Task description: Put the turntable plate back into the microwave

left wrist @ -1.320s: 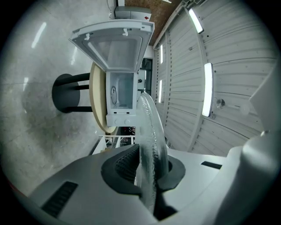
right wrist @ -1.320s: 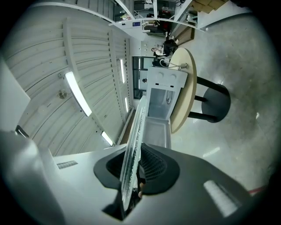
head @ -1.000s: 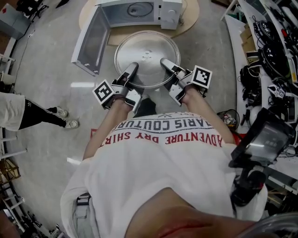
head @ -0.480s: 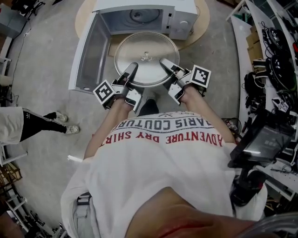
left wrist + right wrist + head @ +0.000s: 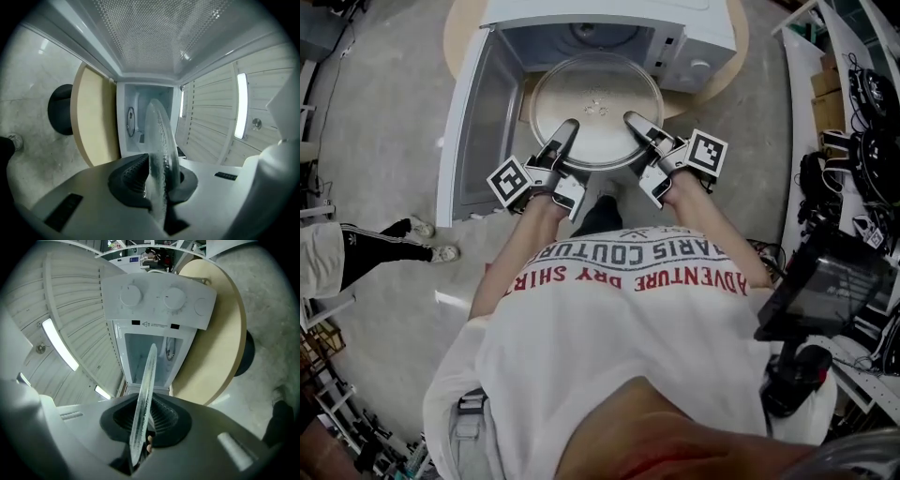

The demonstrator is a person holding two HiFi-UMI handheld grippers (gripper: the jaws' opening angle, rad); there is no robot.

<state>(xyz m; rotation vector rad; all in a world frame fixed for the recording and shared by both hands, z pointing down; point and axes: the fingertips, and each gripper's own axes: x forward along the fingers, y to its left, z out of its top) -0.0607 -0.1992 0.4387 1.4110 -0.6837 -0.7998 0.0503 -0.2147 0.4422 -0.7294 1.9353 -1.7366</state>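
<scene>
A round clear glass turntable plate (image 5: 596,108) is held level in front of the white microwave (image 5: 609,33), its far edge at the cavity mouth. My left gripper (image 5: 566,131) is shut on the plate's near-left rim, and my right gripper (image 5: 634,124) is shut on its near-right rim. In the left gripper view the plate (image 5: 161,154) shows edge-on between the black pads. In the right gripper view the plate (image 5: 143,401) also stands edge-on, aimed at the open cavity (image 5: 154,357). The microwave door (image 5: 473,122) hangs open to the left.
The microwave sits on a round wooden table (image 5: 712,75). Another person's legs (image 5: 366,248) stand at the left on the grey floor. Shelves with cables and gear (image 5: 862,122) line the right side. A dark device (image 5: 820,291) sits at lower right.
Both grippers have carried the plate forward, closer to the microwave, so its far edge now reaches the open cavity. The grip on both sides is unchanged.
</scene>
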